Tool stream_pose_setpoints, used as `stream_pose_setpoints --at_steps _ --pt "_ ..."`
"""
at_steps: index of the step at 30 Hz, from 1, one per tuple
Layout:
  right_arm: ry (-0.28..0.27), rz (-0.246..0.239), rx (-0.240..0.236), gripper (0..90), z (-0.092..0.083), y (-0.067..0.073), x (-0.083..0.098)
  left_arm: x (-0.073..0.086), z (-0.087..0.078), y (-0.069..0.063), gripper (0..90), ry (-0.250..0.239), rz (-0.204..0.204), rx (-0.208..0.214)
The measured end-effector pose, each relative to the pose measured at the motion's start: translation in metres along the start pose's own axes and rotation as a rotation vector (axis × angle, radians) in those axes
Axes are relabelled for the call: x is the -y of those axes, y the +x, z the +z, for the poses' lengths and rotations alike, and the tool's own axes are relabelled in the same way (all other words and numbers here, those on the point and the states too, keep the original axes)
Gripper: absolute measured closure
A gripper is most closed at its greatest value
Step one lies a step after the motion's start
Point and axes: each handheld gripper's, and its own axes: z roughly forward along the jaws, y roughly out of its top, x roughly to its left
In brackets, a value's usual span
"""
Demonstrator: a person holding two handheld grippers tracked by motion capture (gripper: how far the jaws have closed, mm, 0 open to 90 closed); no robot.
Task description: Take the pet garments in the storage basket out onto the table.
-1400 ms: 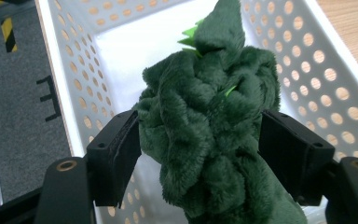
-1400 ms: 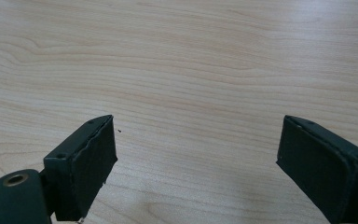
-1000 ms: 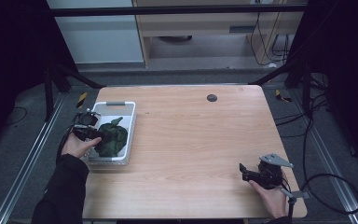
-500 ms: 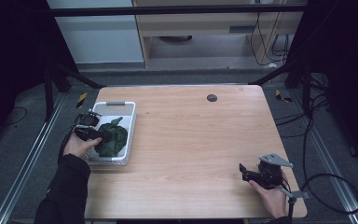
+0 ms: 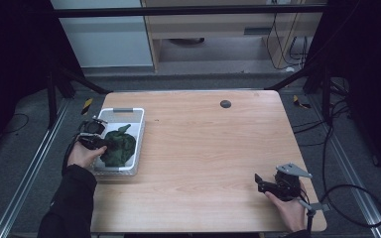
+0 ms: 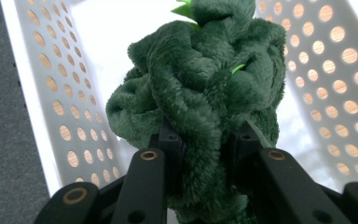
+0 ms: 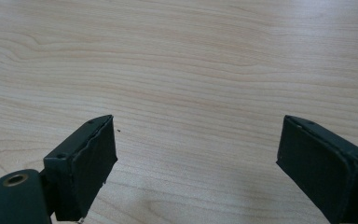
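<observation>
Dark green plush toy (image 6: 200, 93), bunched, sits in white perforated basket (image 6: 37, 93). Left gripper (image 6: 205, 140) jaws just closed, now pinching it; right gripper (image 7: 196, 163) unchanged, wide.

L gripper (image 6: 204, 154) fingers just closed, R gripper (image 7: 196, 163) fingers apart

There is one fuzzy dark green cloth toy (image 6: 200, 88). It sits in one white plastic basket with round holes (image 5: 129, 116). There is one light wooden table (image 5: 203, 158) and two black grippers.
</observation>
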Motion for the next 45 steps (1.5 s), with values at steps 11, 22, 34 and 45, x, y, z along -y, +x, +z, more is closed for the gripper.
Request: stream_pose_setpoints --at_steps 11,22,34,45 --pt "-0.001 -0.002 0.005 11.5 0.000 -0.001 0.001 0.000 -0.025 0.004 73.6 -0.089 -0.005 0.002" --pt "-0.009 0.005 0.007 11.5 -0.001 -0.002 0.001 0.002 -0.059 -0.001 73.5 -0.179 0.028 -0.006" --pt "-0.011 -0.004 0.014 11.5 0.000 -0.002 0.001 -0.002 -0.091 -0.012 73.7 -0.240 0.085 0.001" --pt "-0.015 -0.008 0.014 11.5 -0.001 0.000 0.000 -0.005 -0.117 -0.034 73.7 -0.278 0.160 0.009"
